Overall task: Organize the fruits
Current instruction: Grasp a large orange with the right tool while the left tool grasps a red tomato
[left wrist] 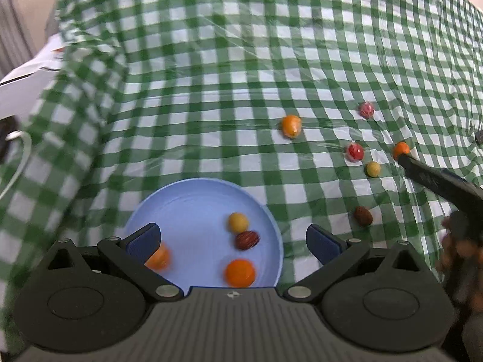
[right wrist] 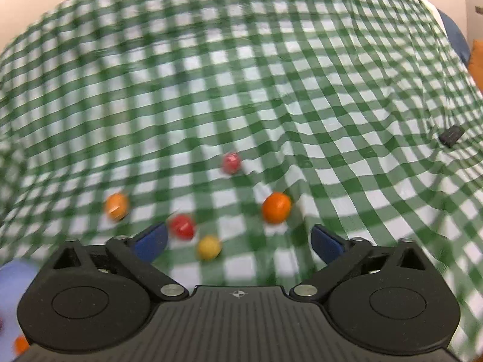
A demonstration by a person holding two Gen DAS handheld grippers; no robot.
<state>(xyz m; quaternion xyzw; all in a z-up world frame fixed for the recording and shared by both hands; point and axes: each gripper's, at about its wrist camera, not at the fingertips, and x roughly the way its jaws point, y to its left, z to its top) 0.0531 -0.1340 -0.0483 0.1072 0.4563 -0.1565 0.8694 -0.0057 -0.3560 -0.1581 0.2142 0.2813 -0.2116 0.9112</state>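
Observation:
My left gripper (left wrist: pixel 232 242) is open above a light blue bowl (left wrist: pixel 187 193) that holds two orange fruits (left wrist: pixel 240 272), a yellow one (left wrist: pixel 238 222) and a dark red one (left wrist: pixel 247 240). On the green checked cloth lie an orange fruit (left wrist: pixel 291 125), two red ones (left wrist: pixel 354 151), a yellow one (left wrist: pixel 373 169), a brown one (left wrist: pixel 363 215) and a small orange one (left wrist: pixel 401 149). My right gripper (right wrist: pixel 238 241) is open and empty, low over the cloth, with the orange fruit (right wrist: pixel 276 207), yellow fruit (right wrist: pixel 208 246) and red fruit (right wrist: pixel 182 226) just ahead of it.
The right gripper's finger (left wrist: pixel 434 178) reaches in from the right in the left wrist view. A small black object (right wrist: pixel 451 135) lies on the cloth at the far right. The bowl's edge (right wrist: pixel 15 277) shows at the lower left. A white box (left wrist: pixel 27 75) stands beyond the table's left edge.

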